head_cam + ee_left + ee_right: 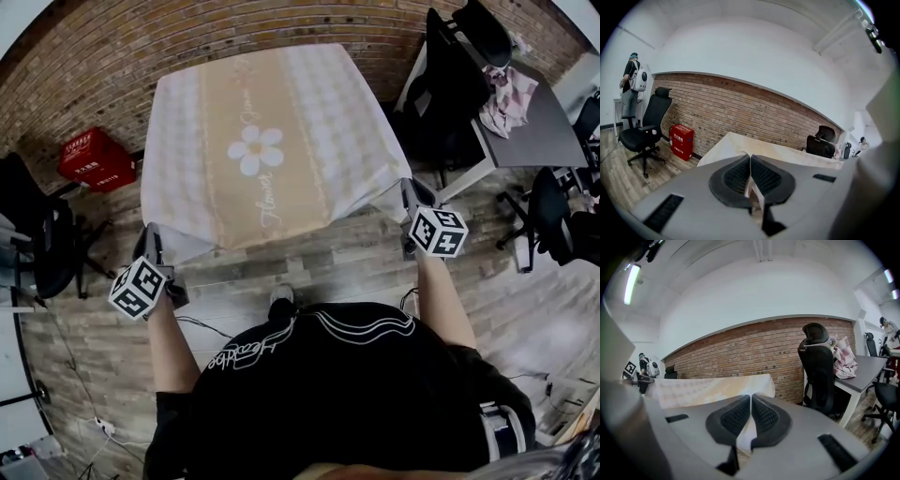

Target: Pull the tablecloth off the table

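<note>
A pale checked tablecloth [272, 141] with an orange centre band and a white daisy covers the table against the brick wall. Its near edge is lifted off the table and stretched toward me. My left gripper [148, 246] is shut on the near left corner of the tablecloth [751, 180], a fold of cloth pinched between the pads. My right gripper [409, 199] is shut on the near right corner of the tablecloth [749, 432] in the same way. The table under the cloth is hidden.
A red crate [94, 159] stands on the floor left of the table, with a black office chair [42, 248] nearer me. At the right are another black chair [450, 80] and a grey desk [539, 127] with bundled cloth. A person [632, 89] stands far left.
</note>
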